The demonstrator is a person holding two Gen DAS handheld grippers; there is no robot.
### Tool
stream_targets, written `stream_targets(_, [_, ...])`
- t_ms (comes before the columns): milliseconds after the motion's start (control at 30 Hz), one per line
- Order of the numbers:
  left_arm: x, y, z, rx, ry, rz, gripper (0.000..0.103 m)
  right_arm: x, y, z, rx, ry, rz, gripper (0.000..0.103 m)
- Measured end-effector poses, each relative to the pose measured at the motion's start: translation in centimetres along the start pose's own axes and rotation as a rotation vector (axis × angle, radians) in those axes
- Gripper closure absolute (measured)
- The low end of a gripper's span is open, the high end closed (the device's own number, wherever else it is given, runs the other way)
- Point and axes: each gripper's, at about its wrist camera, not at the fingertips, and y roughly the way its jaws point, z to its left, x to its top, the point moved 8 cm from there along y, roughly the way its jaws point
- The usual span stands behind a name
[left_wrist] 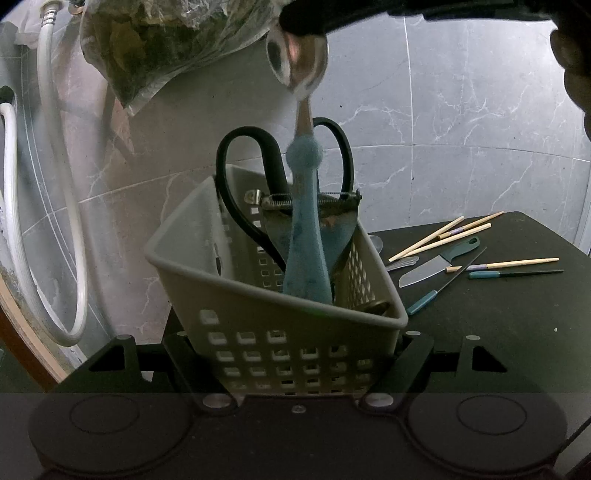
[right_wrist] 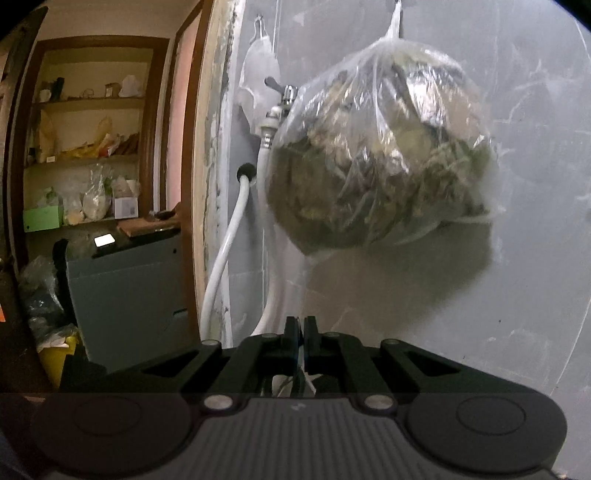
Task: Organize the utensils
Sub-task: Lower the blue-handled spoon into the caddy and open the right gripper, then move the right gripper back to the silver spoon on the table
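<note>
Spoon (left_wrist: pixel 297 70), blue handle down, hangs over the basket (left_wrist: pixel 280 354); handle tip is already inside, bowl pinched in the right tool (left_wrist: pixel 295 31) at 12 o'clock. Left tool (left_wrist: pixel 295 373) is clamped on the basket's near wall. Risks: scissors (left_wrist: pixel 284 162) and peeler (left_wrist: pixel 310 201) crowd the slot, so the handle may snag and jam. Grip on the slick bowl looks thin and the spoon could swing. Knife (left_wrist: pixel 428 271) and chopsticks (left_wrist: pixel 443 234) wait on the counter (left_wrist: pixel 498 332) at 3 o'clock.

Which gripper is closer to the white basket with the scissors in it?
Left. The left gripper has its fingers clamped on the basket. The right gripper is above it, holding a blue-handled spoon over the basket.
</note>
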Motion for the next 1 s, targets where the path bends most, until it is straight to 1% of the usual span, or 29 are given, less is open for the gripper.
stream_targets(133, [0.0, 0.0, 0.0, 0.000, 0.000, 0.000, 0.025, -0.5, 0.4, -0.1, 0.010, 0.013, 0.030, 0.098])
stream_targets(233, [0.0, 0.0, 0.0, 0.000, 0.000, 0.001, 0.025, -0.6, 0.5, -0.1, 0.022, 0.017, 0.036, 0.097])
stream_targets(333, [-0.1, 0.0, 0.0, 0.003, -0.001, 0.003, 0.025, -0.8, 0.4, -0.1, 0.027, 0.022, 0.040, 0.087])
stream_targets(400, [-0.1, 0.0, 0.0, 0.002, -0.002, 0.004, 0.025, -0.7, 0.3, -0.4, 0.021, 0.031, 0.034, 0.078])
stream_targets(467, [-0.2, 0.0, -0.1, 0.003, -0.002, 0.003, 0.025, -0.6, 0.2, -0.9, 0.009, 0.048, 0.019, 0.054])
stream_targets(500, [-0.2, 0.0, -0.1, 0.003, -0.002, 0.004, 0.025, -0.5, 0.0, -1.1, -0.004, 0.055, 0.012, 0.049])
stream_targets(567, [-0.2, 0.0, -0.1, 0.003, -0.001, 0.004, 0.025, -0.5, -0.2, -2.2, -0.036, 0.068, -0.001, 0.029])
stream_targets(600, [-0.2, 0.0, -0.1, 0.003, -0.001, 0.004, 0.025, -0.5, -0.3, -2.9, -0.059, 0.075, -0.007, 0.022])
stream_targets(633, [-0.2, 0.0, -0.1, 0.003, -0.001, 0.004, 0.025, -0.5, -0.3, -3.7, -0.083, 0.083, -0.012, 0.008])
stream_targets(667, [-0.2, 0.0, -0.1, 0.003, -0.001, 0.004, 0.025, -0.6, -0.4, -4.7, -0.115, 0.096, -0.019, 0.000])
stream_targets(733, [-0.2, 0.0, -0.1, 0.002, 0.000, 0.005, 0.025, -0.9, -0.3, -6.9, -0.175, 0.126, -0.024, 0.000])
stream_targets(867, [-0.2, 0.0, -0.2, 0.001, 0.000, 0.006, 0.025, -3.0, 1.0, -11.9, -0.239, 0.229, 0.032, 0.000])
stream_targets(900, [-0.1, 0.1, -0.2, 0.001, 0.000, 0.007, 0.025, -4.0, 1.6, -13.3, -0.241, 0.272, 0.059, 0.000])
stream_targets(1000, [-0.1, 0.2, 0.0, -0.001, -0.001, 0.010, 0.025, -8.1, 4.3, -17.4, -0.228, 0.427, 0.183, 0.000])
